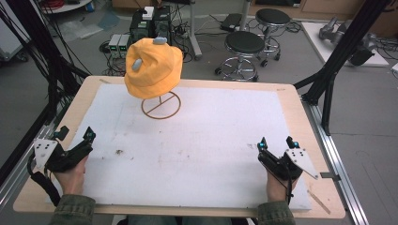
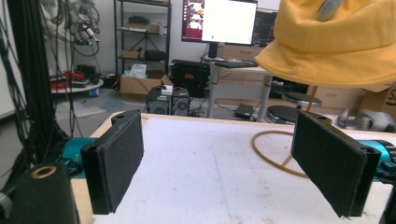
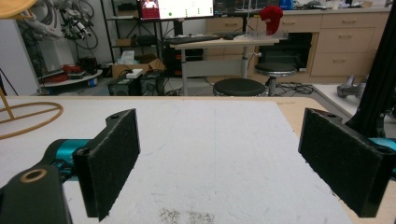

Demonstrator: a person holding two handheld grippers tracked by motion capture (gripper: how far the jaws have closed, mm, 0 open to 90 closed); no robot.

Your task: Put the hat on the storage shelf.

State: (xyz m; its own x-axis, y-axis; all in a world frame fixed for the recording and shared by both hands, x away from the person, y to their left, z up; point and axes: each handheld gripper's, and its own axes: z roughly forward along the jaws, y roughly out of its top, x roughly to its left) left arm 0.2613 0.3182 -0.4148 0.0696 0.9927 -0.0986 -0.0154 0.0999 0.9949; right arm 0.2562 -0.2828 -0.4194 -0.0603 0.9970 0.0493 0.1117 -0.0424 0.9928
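One yellow cloth bucket hat (image 1: 154, 68) sits on one thin brass-coloured wire stand (image 1: 161, 107) at the far left-centre of the wooden desk (image 1: 300, 112), on the white foam sheet (image 1: 197, 140) that covers most of it. The hat hides the stand's upright stem; only the ring base shows plainly. In the left gripper view the hat (image 2: 336, 42) is cut off at the top and right edges, and the ring (image 2: 271, 154) is partly hidden behind a jaw. In the right gripper view only a sliver of the hat's brim (image 3: 14, 6) enters at the top left corner. Two grey patches on the hat are too small to identify.

Two grippers — the left gripper (image 1: 75, 134) and the right gripper (image 1: 278, 141) — rest near the desk's near corners, well apart from the hat. Both sets of jaws stand wide open, holding nothing.

Beyond the desk: two black round stools (image 1: 244, 44) and a tangle of cables on the floor.
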